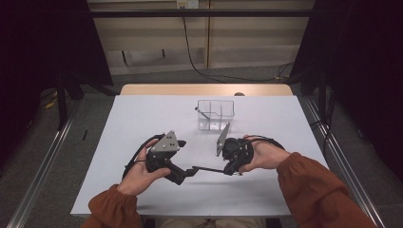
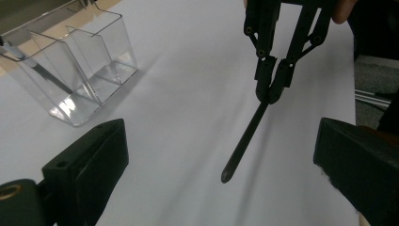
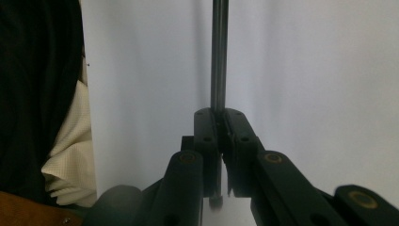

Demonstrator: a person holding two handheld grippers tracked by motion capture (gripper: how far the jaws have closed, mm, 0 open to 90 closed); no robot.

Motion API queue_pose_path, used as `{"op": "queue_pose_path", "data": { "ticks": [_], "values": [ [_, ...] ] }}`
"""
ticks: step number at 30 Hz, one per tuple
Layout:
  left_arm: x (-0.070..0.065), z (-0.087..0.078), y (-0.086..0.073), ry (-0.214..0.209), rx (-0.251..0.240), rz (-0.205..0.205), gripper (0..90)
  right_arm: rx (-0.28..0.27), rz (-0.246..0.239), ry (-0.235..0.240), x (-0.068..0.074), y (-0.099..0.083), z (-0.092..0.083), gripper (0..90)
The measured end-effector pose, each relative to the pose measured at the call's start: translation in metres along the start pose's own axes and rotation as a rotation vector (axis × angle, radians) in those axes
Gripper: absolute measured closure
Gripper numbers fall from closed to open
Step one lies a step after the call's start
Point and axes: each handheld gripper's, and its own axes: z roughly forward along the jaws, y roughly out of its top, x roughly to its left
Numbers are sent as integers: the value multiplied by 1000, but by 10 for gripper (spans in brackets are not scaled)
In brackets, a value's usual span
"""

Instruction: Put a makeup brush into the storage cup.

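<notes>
The right gripper [image 2: 272,96] is clamped on a thin dark rod [image 2: 244,141], held above the table [image 1: 142,118] just in front of the clear divided box [image 1: 216,114]. The left gripper [image 1: 187,173] stands open at the rod's free end. One rod-like piece already leans in the box (its far-left compartment); this rod is not yet placed, and nothing blocks the way.

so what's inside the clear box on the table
One thin dark stick leans in an end compartment of the clear box; the other compartments look empty. Its tip blurs behind the plastic.
</notes>
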Motion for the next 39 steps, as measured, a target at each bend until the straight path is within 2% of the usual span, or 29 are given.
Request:
{"op": "queue_pose_path", "data": {
  "ticks": [2, 6, 10, 11, 12, 15, 18, 22, 26, 31, 34, 39],
  "values": [
    [2, 3, 5, -30, 50, -7, 48, 4, -5, 0, 0, 1, -1, 845],
    [3, 11, 12, -58, 92, 7, 52, 7, -8, -1, -1, 1, 0, 844],
    [5, 18, 15, -96, 166, -1, 64, 4, -10, -1, -1, 1, -1, 844],
    [6, 19, 15, -113, 189, 8, 64, 15, 2, 0, 0, 1, -1, 844],
    [6, 20, 16, -112, 194, 3, 64, 19, 0, 0, -1, 1, -1, 844],
    [7, 21, 18, -123, 232, 30, 64, 15, -13, 1, -1, 1, 0, 844],
    [7, 25, 17, -164, 253, 42, 63, 20, -12, 5, 0, 2, 0, 844],
    [7, 32, 15, -166, 315, 64, 69, 30, -14, 2, -1, 1, 1, 844],
    [7, 39, 12, -180, 373, 67, 125, 35, -17, 2, 0, 1, 2, 844],
    [8, 45, 10, -196, 409, 75, 226, 51, -16, 11, 1, 2, 3, 844],
    [8, 46, 10, -230, 416, 79, 339, 50, -17, 8, 1, 2, 4, 844],
    [9, 49, 9, -255, 416, 69, 494, 49, -33, 15, 2, 3, 5, 845]
  ]
}}
